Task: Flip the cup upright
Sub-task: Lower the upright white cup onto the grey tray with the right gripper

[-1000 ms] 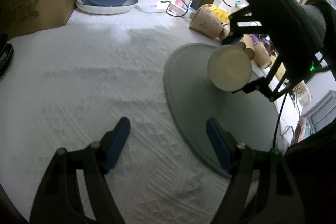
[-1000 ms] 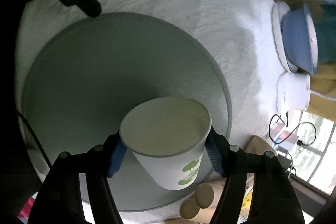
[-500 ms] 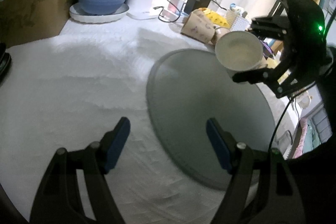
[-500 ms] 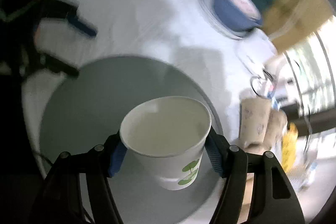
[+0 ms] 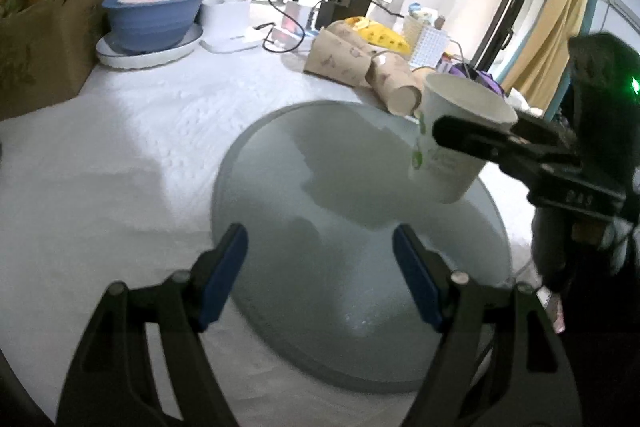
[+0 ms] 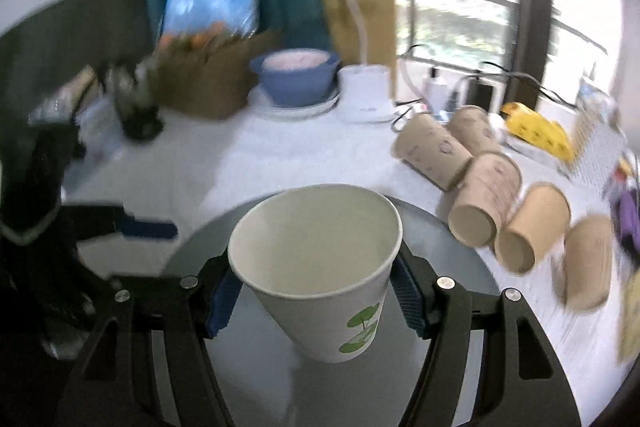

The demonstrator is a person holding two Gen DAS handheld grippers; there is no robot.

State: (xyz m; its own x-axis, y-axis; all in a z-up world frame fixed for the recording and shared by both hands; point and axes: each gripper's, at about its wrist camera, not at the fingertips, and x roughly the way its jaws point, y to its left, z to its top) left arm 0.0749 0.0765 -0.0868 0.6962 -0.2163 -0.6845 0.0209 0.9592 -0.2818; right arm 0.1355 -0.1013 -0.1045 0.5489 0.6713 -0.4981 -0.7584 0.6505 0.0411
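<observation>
A white paper cup [image 6: 320,267] with a green leaf print is held between my right gripper's blue pads [image 6: 410,301], mouth up and tilted slightly, above the round grey tray [image 6: 460,239]. In the left wrist view the cup [image 5: 452,143] hangs over the tray's [image 5: 320,187] far right side, with the right gripper [image 5: 480,137] shut across it. My left gripper [image 5: 320,283] is open and empty, low over the tray's near edge.
Several brown paper cups [image 6: 480,203] lie on their sides right of the tray. A blue bowl on a white plate [image 5: 150,19], a white lamp base [image 5: 228,23], cables and a cardboard box [image 5: 36,39] stand at the back of the white tablecloth.
My right gripper has turned the cup from mouth facing sideways to mouth up and lifted it over the tray's right side. The left gripper moved right, over the tray's edge.
</observation>
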